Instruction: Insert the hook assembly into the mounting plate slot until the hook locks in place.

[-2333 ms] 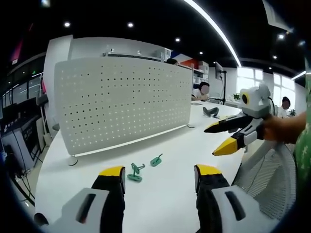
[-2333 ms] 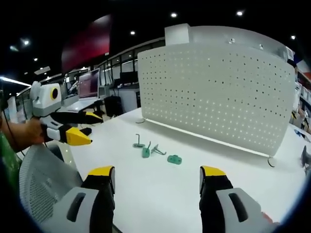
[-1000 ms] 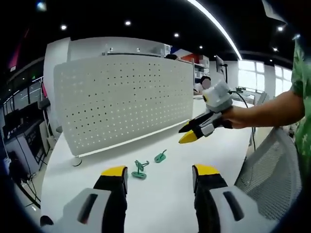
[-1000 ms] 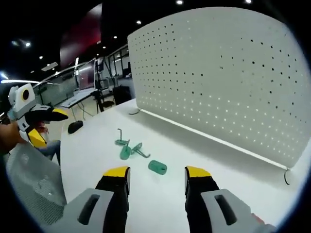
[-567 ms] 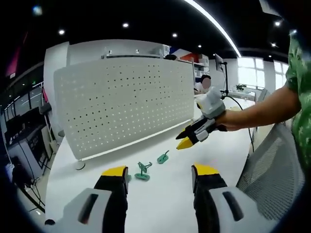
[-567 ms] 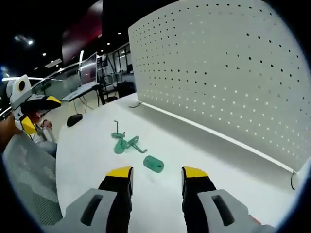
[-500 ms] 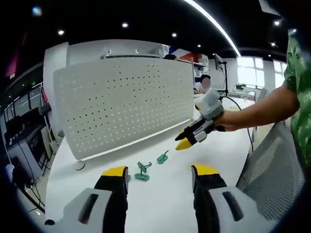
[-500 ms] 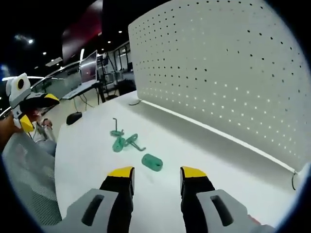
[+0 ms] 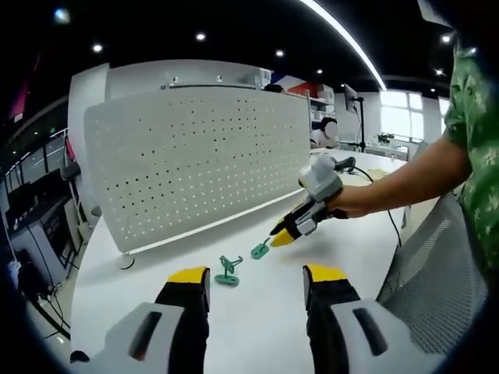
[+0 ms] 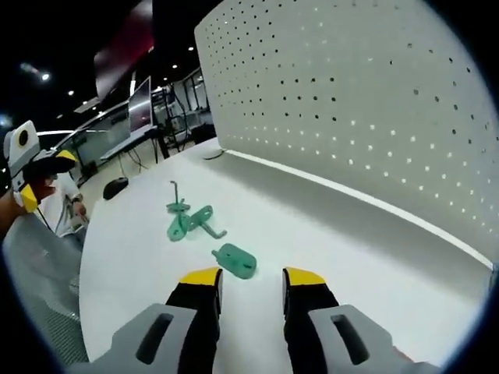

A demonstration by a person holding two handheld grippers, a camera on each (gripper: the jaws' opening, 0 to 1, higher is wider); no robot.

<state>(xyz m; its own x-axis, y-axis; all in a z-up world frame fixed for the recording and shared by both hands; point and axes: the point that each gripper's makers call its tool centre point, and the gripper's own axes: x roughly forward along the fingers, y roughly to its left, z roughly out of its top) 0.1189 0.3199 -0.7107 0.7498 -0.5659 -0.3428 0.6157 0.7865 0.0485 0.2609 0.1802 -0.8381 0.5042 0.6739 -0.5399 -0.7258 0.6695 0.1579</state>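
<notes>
A small green mounting plate (image 10: 235,259) lies flat on the white table (image 10: 374,257), just ahead of my right gripper (image 10: 252,278), whose jaws stand open and narrowed with nothing between them. Beyond the plate lie two green hook pieces (image 10: 191,220), touching each other. In the left gripper view the right gripper (image 9: 279,234) hangs low beside the green plate (image 9: 260,251), with a hook piece (image 9: 228,270) to its left. My left gripper (image 9: 256,276) is open and empty, held back from the parts, and shows as the left gripper (image 10: 35,173) at the far left of the right gripper view.
A tall white pegboard (image 9: 195,156) stands upright across the table behind the parts, on small feet. A grey mesh chair back (image 9: 437,273) is at the table's near edge. A person's arm in a green sleeve (image 9: 468,117) holds the right gripper. A dark mouse (image 10: 115,187) lies further along the table.
The right gripper has come down and forward to the green plate, and its jaws have narrowed. The left gripper has barely shifted.
</notes>
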